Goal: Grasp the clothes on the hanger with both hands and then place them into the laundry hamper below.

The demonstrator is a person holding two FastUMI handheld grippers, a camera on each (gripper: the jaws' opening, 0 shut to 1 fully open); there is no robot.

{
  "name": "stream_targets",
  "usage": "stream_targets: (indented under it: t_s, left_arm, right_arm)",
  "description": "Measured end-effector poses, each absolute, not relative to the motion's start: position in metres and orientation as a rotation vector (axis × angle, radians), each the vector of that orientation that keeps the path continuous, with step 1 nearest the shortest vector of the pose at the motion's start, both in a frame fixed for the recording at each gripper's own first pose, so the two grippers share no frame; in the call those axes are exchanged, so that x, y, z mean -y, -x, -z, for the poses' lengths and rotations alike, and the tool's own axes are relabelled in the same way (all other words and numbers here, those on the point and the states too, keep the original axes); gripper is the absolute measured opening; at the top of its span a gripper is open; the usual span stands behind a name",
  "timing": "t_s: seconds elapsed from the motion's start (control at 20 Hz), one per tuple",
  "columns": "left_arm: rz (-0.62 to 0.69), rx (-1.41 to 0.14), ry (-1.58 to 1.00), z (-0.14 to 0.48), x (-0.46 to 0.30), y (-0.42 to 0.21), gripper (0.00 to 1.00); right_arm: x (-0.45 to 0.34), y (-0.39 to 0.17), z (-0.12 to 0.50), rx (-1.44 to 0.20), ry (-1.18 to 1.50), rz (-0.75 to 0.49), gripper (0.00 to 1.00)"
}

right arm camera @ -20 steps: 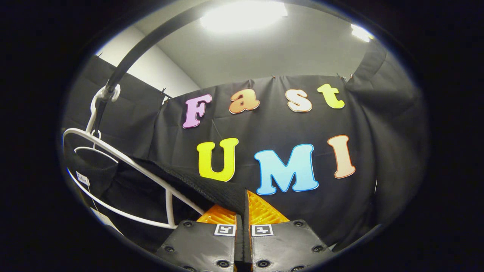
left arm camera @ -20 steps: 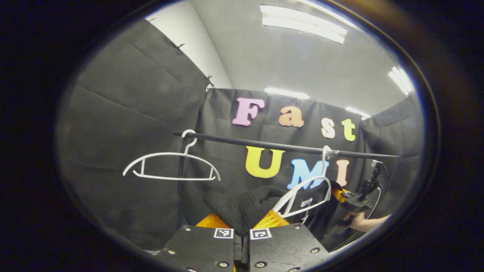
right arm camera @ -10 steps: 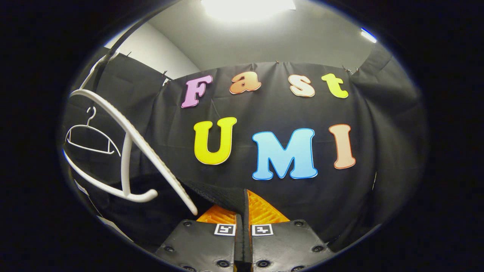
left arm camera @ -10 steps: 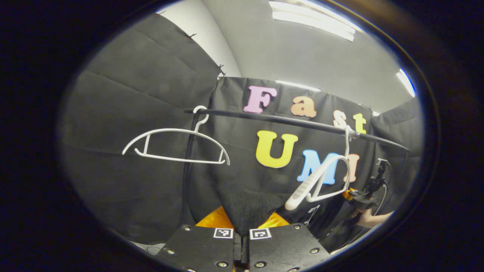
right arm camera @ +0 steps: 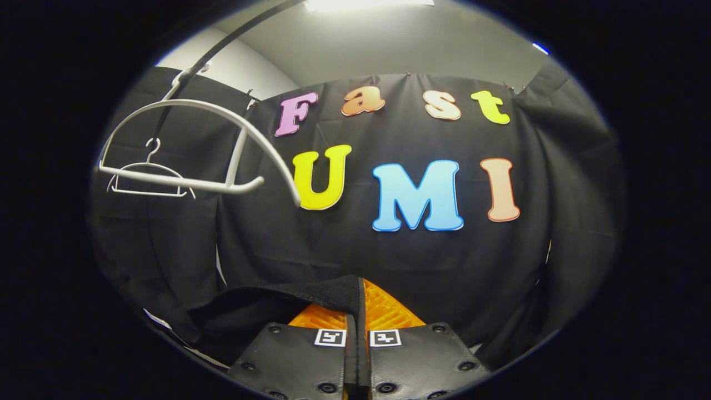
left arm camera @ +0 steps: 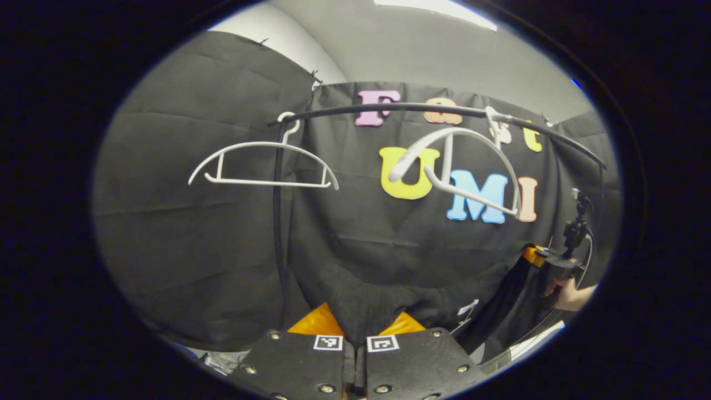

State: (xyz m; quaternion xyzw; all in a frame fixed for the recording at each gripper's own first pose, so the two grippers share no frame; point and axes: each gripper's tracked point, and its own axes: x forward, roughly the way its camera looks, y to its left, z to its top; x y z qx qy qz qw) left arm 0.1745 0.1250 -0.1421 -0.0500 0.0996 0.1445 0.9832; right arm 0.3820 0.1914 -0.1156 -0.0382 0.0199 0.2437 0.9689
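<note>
your left hand-held gripper (left arm camera: 355, 333) sits at the bottom of the left gripper view with its fingers drawn together on a bunched fold of the black garment (left arm camera: 389, 300). the cloth sags in a shallow curve from there across to your right hand-held gripper (left arm camera: 530, 254), seen farther off at the right edge with your hand (left arm camera: 566, 293) on its grip. the garment hangs free below the hangers, touching neither of them.

in the right gripper view your right hand-held gripper (right arm camera: 358, 316) is clamped on a flat edge of the black garment (right arm camera: 289, 300), which runs off to the lower left from between the fingers.

above, the black rail (left arm camera: 422, 109) crosses the booth. the bare white hanger (left arm camera: 261, 165) hangs level near the rail's upright post (left arm camera: 276, 222). the second white hanger (left arm camera: 461, 166) is also bare and hangs tilted, one arm lower than the other; in the right gripper view it (right arm camera: 194, 144) shows large at upper left, with the farther hanger (right arm camera: 147, 178) small behind it.

the laundry hamper is out of frame, so you cannot tell how the garment stands relative to it.
</note>
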Motion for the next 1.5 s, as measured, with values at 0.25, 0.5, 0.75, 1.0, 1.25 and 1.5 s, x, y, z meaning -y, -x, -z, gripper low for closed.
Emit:
stream_targets:
  t_s: [0.25, 0.5, 0.75, 1.0, 1.25, 1.5]
  left_arm:
    - [-0.297, -0.264, 0.056, 0.167, -0.097, -0.162, 0.0]
    - [-0.203, -0.32, 0.026, 0.186, -0.077, -0.162, 0.01]
    - [-0.057, -0.377, 0.006, 0.218, -0.054, -0.16, 0.01]
    - [0.047, -0.434, -0.023, 0.26, -0.05, -0.166, 0.0]
    - [0.127, -0.497, -0.014, 0.309, -0.048, -0.168, 0.01]
    - [0.188, -0.573, -0.04, 0.364, -0.045, -0.174, 0.02]
  right_arm:
    - [-0.164, -0.343, 0.147, -0.138, 0.061, -0.527, 0.02]
    - [-0.141, -0.293, 0.162, -0.214, 0.044, -0.485, 0.02]
    - [-0.127, -0.233, 0.186, -0.305, 0.032, -0.392, 0.02]
    - [-0.124, -0.181, 0.221, -0.396, 0.03, -0.311, 0.0]
    - [-0.143, -0.152, 0.266, -0.493, 0.029, -0.283, 0.02]
    - [-0.166, -0.139, 0.315, -0.607, 0.055, -0.267, 0.02]
